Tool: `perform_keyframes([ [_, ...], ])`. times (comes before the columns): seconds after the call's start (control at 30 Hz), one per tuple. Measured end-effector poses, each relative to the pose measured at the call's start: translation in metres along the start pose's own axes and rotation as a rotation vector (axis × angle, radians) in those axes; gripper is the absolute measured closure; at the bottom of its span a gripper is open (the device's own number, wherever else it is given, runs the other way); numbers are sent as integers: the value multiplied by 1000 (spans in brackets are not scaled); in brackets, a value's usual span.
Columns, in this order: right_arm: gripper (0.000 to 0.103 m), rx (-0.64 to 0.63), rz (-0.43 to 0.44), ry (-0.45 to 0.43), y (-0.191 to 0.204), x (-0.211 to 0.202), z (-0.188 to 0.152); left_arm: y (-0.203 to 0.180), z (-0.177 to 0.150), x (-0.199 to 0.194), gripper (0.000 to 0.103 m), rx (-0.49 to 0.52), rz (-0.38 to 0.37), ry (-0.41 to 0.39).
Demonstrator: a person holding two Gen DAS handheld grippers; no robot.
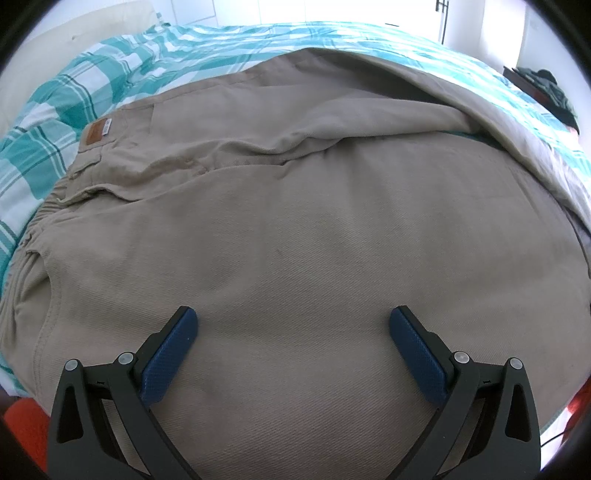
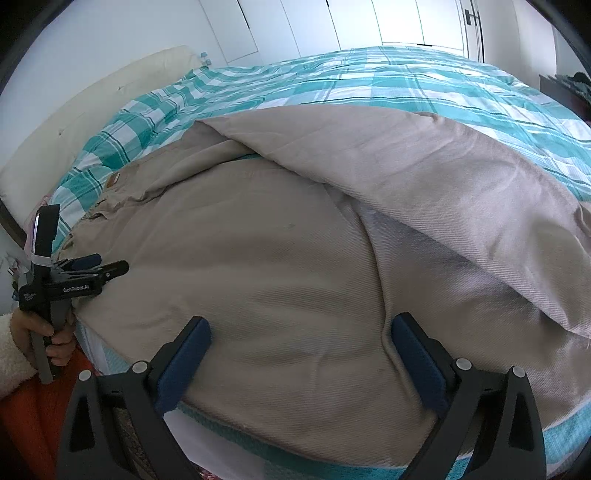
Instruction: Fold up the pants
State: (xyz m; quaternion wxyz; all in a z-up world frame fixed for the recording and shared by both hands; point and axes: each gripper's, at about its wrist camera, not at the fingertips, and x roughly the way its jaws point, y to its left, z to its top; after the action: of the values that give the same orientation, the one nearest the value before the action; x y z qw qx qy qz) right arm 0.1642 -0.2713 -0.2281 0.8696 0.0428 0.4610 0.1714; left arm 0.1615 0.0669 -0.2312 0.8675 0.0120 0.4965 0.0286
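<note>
Beige pants (image 1: 295, 229) lie spread on the bed, with the waistband and a brown leather patch (image 1: 96, 132) at the left. One leg (image 2: 424, 184) is folded back over the other. My left gripper (image 1: 293, 325) hovers open just above the seat of the pants, its blue pads (image 1: 173, 354) wide apart with only flat cloth beneath. In the right wrist view the left gripper (image 2: 105, 265) sits by the waistband, held by a hand (image 2: 55, 339). My right gripper (image 2: 301, 326) stands open over the near leg at the bed's edge, gripping nothing.
A teal and white plaid cover (image 2: 369, 81) spreads over the bed beyond the pants. A cream headboard (image 2: 92, 110) runs along the left. White cupboard doors (image 2: 332, 22) stand behind. A dark side table with dark clothes (image 1: 546, 88) is at the far right.
</note>
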Motion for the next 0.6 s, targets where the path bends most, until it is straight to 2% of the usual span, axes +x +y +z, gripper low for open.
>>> perform_keyframes([
  [0.6, 3, -7, -8, -3, 1, 1, 1, -2, -3, -2, 1, 0, -1, -2],
])
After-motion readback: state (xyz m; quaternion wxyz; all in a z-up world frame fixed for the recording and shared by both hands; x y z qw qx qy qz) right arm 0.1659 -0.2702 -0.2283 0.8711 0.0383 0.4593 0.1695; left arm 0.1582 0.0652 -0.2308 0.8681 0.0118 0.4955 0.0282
